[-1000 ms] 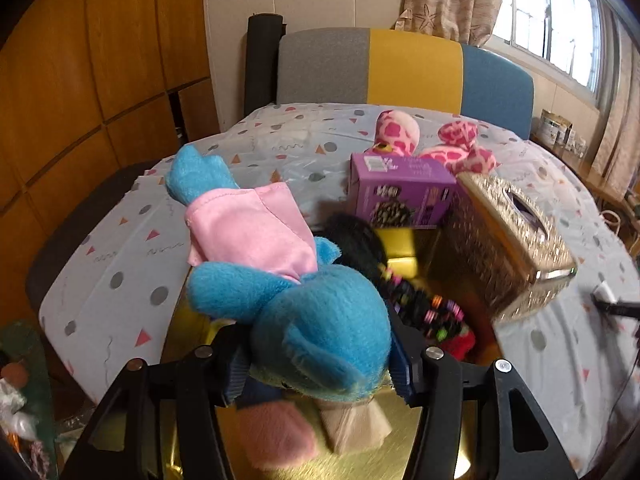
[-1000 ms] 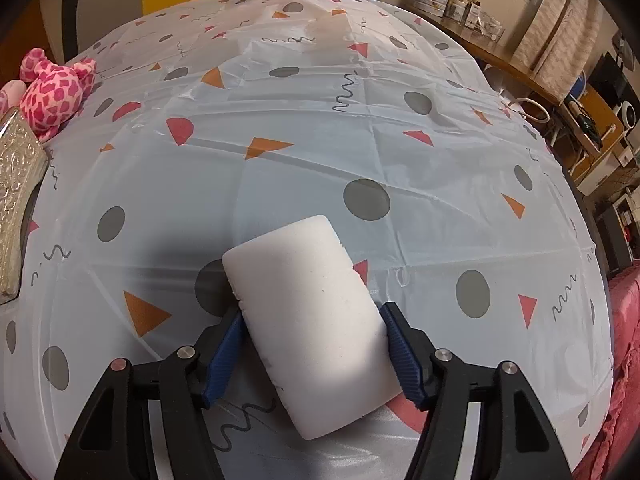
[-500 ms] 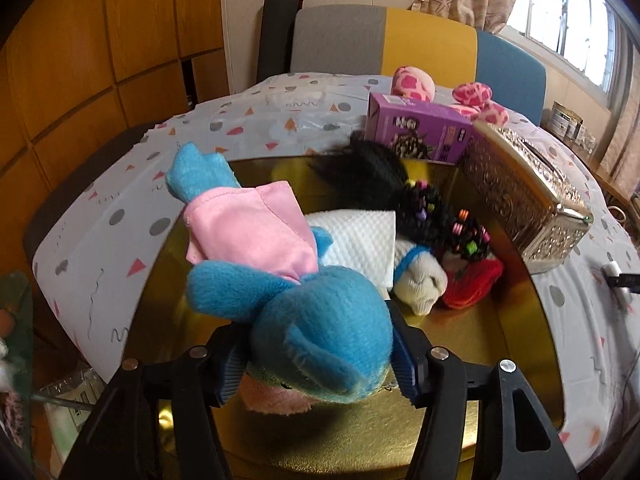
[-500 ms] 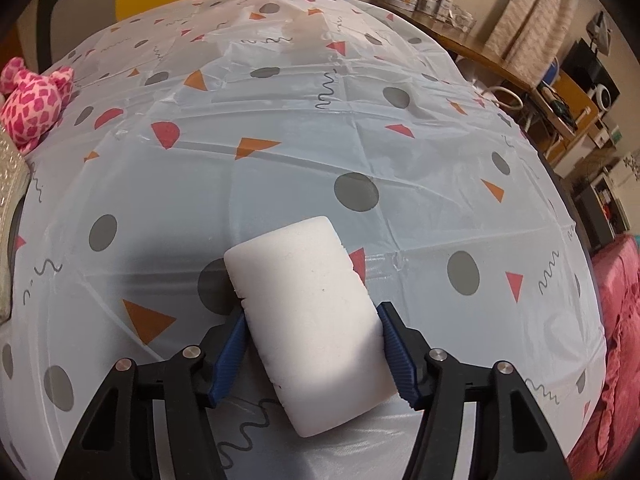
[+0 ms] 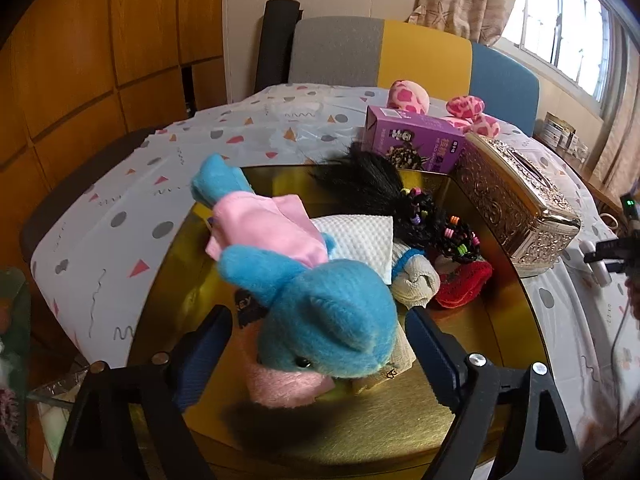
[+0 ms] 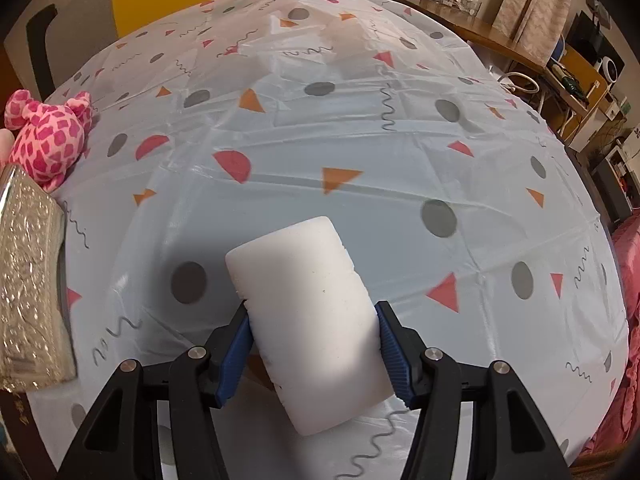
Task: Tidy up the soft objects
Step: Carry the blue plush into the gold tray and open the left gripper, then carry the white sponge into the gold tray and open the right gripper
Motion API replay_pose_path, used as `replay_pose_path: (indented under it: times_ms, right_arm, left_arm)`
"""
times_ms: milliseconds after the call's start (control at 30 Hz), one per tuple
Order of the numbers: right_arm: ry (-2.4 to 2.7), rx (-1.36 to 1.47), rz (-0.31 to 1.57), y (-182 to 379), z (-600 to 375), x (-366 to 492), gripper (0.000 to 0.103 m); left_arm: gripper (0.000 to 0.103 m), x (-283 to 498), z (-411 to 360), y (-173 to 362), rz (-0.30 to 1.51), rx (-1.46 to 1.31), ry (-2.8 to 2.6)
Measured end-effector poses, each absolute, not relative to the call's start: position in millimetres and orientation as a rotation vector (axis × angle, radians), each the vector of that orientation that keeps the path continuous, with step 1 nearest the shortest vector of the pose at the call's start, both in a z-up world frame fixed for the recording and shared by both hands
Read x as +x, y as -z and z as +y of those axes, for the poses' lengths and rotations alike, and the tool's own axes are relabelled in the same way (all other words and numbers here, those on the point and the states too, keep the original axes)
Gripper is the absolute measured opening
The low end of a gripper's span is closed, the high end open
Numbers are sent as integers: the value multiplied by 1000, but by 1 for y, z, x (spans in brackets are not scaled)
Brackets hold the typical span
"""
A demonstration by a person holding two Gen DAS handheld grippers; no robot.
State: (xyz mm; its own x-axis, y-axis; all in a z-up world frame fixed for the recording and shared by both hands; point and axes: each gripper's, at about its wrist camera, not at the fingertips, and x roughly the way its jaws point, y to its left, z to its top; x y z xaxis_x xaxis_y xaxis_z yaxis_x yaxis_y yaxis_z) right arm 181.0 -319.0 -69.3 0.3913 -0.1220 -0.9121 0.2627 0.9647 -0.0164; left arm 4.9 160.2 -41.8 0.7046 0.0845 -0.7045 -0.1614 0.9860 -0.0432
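The left tool [image 5: 316, 344] has just been opening — its pads now stand clear of the blue plush [image 5: 320, 320], which lies released on the gold tray [image 5: 500, 344] among other soft things; its long axis runs away from the camera, head nearest. The right tool [image 6: 314, 344] has been closing on the white sponge [image 6: 316, 320] and grips it over the surface [image 6: 360, 140], long axis pointing away and slightly left — probably next for the tray.

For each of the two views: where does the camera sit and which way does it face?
Left wrist: behind the open left gripper, looking down at the blue plush on the gold tray.
Right wrist: behind the right gripper, looking down at its white sponge over the tablecloth.
Shared: silver box, pink toy.
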Motion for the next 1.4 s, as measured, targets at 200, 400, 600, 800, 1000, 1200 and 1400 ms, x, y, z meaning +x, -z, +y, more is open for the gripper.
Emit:
replay_pose_path:
  times_ms: [200,400,600,800,1000,1200,1400]
  right_arm:
    - [219,126,1131,59,-298,193,60]
    - [206,124,1136,56,-288,202,60]
    - [197,157,1136,56,-283,203,60]
    - [170,203,1121,50,-278,205,60]
    - [138,239,1103,36,-270,211,60]
    - [94,244,1075,14,-253,224,60]
    - [46,230,1040,-9,-225,243,60]
  left_arm:
    - [92,-2,165,37,773,-119,-148]
    - [93,-6,166,33,770,-131,-151]
    - [94,-9,168,29,767,-151,-150]
    - [97,-12,174,27,762,-178,-157]
    - [98,-15,183,22,741,-204,-168]
    - [98,-18,190,19,731,-223,-176]
    - [98,-21,194,17,725,-227,-185]
